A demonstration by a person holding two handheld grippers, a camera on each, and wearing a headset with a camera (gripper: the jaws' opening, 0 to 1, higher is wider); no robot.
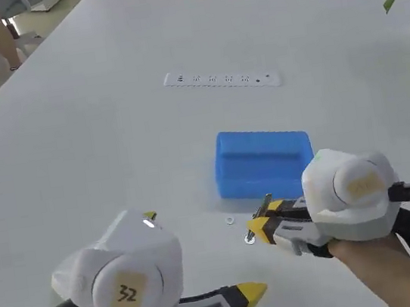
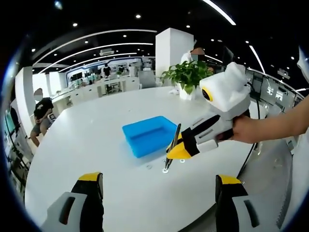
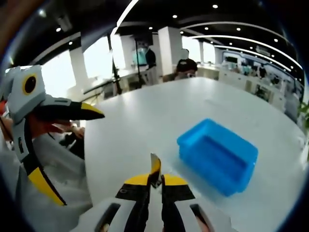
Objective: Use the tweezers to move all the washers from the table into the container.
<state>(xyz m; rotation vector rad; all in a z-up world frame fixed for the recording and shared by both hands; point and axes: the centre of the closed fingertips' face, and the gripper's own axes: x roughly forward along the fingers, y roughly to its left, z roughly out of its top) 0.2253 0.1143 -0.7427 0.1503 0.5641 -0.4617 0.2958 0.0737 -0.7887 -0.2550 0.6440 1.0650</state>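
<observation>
Head view: left tool (image 1: 201,255), housing label "32", jaws apart. Right tool (image 1: 255,226) clamped on slim metal tweezers (image 1: 264,205). Small silver washer (image 1: 229,219) on white tabletop (image 1: 96,138), near blue rectangular plastic container (image 1: 263,162).
Left gripper view: tweezer tips at tabletop.
Right gripper view: container ahead.

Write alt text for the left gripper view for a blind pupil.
The right gripper, in a hand at the right, holds tweezers clamped in its jaws, tips down at a white table near a small washer. A blue container sits behind; the left gripper stands open below.
</observation>
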